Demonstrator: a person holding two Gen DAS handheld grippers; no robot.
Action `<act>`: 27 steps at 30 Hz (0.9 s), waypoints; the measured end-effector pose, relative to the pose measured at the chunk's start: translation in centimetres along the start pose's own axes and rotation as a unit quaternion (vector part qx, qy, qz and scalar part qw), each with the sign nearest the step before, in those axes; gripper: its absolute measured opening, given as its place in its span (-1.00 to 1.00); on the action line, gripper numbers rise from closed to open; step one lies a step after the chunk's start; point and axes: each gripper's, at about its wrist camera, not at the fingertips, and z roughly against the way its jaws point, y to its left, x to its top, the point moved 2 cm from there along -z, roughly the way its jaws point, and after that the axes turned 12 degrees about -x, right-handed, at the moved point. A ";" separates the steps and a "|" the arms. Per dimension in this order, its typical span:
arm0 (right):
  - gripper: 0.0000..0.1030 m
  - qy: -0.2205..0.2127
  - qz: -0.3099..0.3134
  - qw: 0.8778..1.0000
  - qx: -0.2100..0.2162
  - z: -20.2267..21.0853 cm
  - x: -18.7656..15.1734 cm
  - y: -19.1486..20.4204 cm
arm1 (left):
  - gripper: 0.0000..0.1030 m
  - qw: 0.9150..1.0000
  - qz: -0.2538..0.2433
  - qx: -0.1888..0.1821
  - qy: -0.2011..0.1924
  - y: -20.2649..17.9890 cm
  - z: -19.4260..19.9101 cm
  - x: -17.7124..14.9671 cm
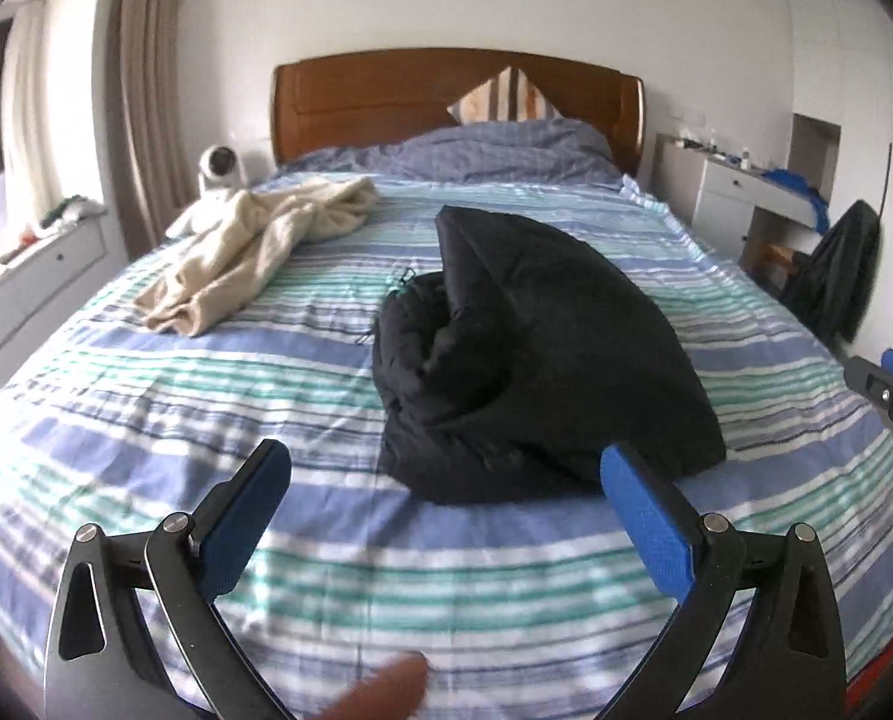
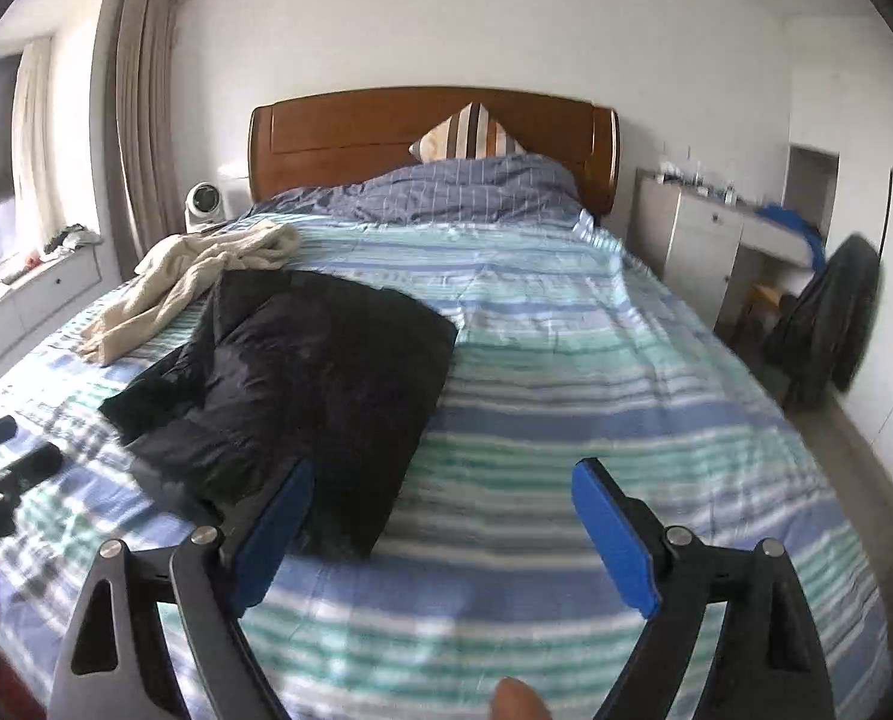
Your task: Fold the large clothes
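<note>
A bedroom: a bed (image 1: 146,420) with a striped blue, green and white sheet, a wooden headboard (image 1: 386,96), a striped pillow (image 1: 506,96) and curtains (image 1: 140,90) on the left. A black jacket (image 1: 536,348) lies folded in a puffy bundle on the middle of the bed. A beige garment (image 1: 254,246) lies crumpled beyond it to the left, near a small white fan (image 1: 218,168).

The left gripper (image 1: 446,474) has its jaws wide apart with nothing between them; the jacket sits just ahead, toward its right finger. The right gripper (image 2: 443,498) also stands apart and empty; the jacket (image 2: 302,372) lies ahead and left, its near edge by the left finger. Neither gripper touches the jacket. A dark coat (image 2: 830,324) hangs at the right.
</note>
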 end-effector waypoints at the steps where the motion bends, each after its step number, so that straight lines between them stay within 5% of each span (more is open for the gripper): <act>1: 0.75 0.008 0.002 1.000 -0.009 0.3 -0.5 -0.3 | 0.99 1.000 0.000 0.002 -0.001 -0.4 0.3 -0.2; 8: 0.75 0.028 -0.007 0.999 -0.045 4.2 -3.1 -2.1 | 0.99 0.999 -0.004 0.032 0.011 -3.4 3.4 -0.8; 27: 0.75 0.037 0.005 0.998 -0.055 7.1 -5.0 -2.3 | 0.99 0.999 0.005 0.017 0.033 -5.7 5.4 -1.8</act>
